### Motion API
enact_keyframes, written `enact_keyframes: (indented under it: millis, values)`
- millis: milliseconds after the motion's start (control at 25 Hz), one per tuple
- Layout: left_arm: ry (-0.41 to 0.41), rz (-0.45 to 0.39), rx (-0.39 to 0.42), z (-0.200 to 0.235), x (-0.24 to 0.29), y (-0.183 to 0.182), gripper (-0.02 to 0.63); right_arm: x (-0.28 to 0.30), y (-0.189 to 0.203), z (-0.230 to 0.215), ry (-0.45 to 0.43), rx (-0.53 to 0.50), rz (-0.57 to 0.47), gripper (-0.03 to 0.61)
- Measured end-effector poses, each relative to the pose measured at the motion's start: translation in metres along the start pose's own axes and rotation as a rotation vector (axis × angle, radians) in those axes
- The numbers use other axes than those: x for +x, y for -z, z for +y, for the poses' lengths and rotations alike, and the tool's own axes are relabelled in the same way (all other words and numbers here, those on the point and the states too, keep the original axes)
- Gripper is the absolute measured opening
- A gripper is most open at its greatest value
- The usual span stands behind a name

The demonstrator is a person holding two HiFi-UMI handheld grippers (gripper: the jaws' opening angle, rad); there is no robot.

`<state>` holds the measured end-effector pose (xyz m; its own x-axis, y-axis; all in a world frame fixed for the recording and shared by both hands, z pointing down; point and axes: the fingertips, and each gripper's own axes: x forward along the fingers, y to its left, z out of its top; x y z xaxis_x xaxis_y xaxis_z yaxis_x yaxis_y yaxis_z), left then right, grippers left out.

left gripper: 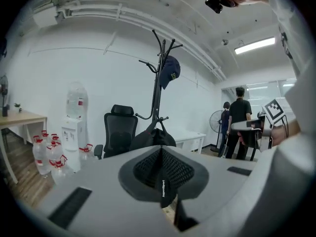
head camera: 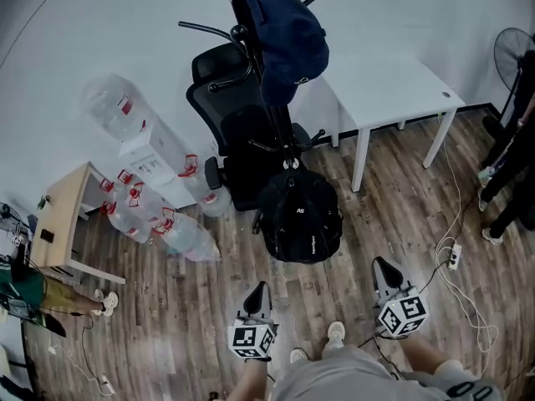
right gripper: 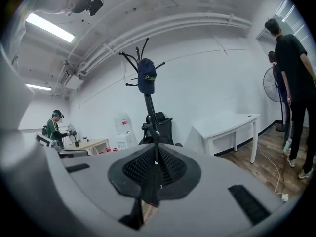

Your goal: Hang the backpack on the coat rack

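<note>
Grippers: two. The left gripper (head camera: 259, 289) has its jaws clenched with nothing between them. The right gripper (head camera: 381, 265) shows the same state in its own view, pads pressed together and empty.

Task items: one black fabric backpack (head camera: 299, 215) and one black metal coat rack (left gripper: 157, 95). The backpack lies ahead of both jaws, between their two lines and well apart from either. Its top meets a low prong on the rack pole. The left gripper view shows it raised to about the height of the chair's backrest.

Other items, all beyond the jaws:
- one dark blue cap (head camera: 288, 40), on an upper prong
- one black mesh office chair (head camera: 226, 107), behind the rack
- one white rectangular bench (head camera: 393, 90), ahead and to the right of the right jaws
- one pale wooden desk (head camera: 63, 215), far to the left of the left jaws
- one white water dispenser (head camera: 150, 153)
- several clear water bottles with red caps (head camera: 180, 232)

Limits of view:
- The bottles overlap, so no exact count can be made.
- The rack top is cut off by the head view's upper edge.
- The backpack's base is hidden behind the jaws in the left gripper view.
- In the right gripper view nearly the whole pack is hidden, so contact with the floor cannot be told.
</note>
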<state>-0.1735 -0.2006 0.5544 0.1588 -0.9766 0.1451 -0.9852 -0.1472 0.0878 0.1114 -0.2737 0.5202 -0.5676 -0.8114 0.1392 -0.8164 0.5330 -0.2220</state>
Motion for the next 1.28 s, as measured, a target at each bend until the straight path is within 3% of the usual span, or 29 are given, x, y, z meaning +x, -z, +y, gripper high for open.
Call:
enact_keyframes:
  millis: [360, 680, 920, 1280]
  values:
    - [0.24, 0.013, 0.025, -0.06, -0.076, 0.019, 0.008, -0.061, 0.029, 0.1, 0.024, 0.013, 0.0, 0.029]
    - [0.348, -0.013, 0.032, -0.07, -0.158, 0.026, 0.008, -0.138, 0.047, 0.166, 0.094, 0.042, -0.059, 0.029]
    - [0.38, -0.06, 0.016, -0.074, -0.194, 0.009, 0.008, -0.172, 0.057, 0.19, 0.111, 0.017, -0.038, 0.029]
    - [0.371, -0.06, 0.01, -0.077, -0.205, 0.004, 0.008, -0.177, 0.051, 0.195, 0.1, 0.001, -0.034, 0.029]
